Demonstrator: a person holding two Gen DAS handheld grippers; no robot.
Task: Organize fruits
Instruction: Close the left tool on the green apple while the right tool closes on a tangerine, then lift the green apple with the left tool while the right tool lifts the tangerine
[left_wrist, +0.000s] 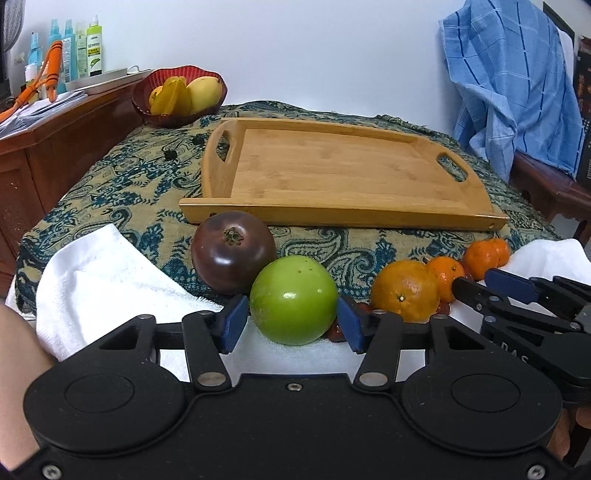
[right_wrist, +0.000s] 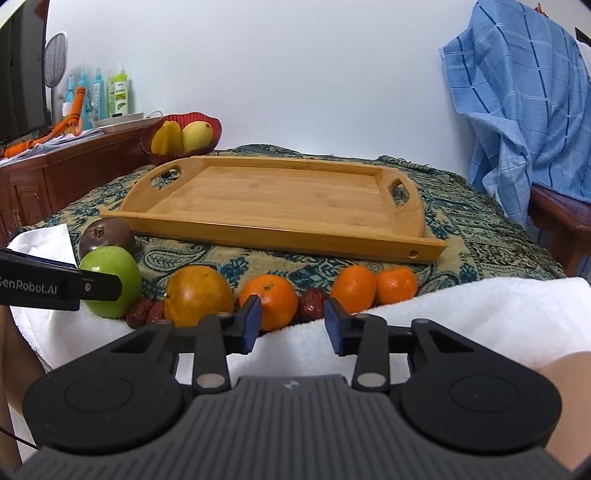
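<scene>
my left gripper (left_wrist: 291, 320) has its blue pads pressed to both sides of the green apple (left_wrist: 293, 300), which sits on the white towel (left_wrist: 103, 273) beside a dark purple fruit (left_wrist: 232, 251). my right gripper (right_wrist: 291, 320) stands partly open at a small orange (right_wrist: 271, 301), pads not clearly touching it. the wooden tray (right_wrist: 280, 206) lies bare just beyond the fruit row.

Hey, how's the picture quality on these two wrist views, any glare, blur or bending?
Left wrist view: sharp, soft even light, a small highlight on the green apple, the wooden tray edge bowed by the fisheye. Right wrist view: equally sharp, dark vignette in the corners, blue cloth curving with the lens.
</scene>
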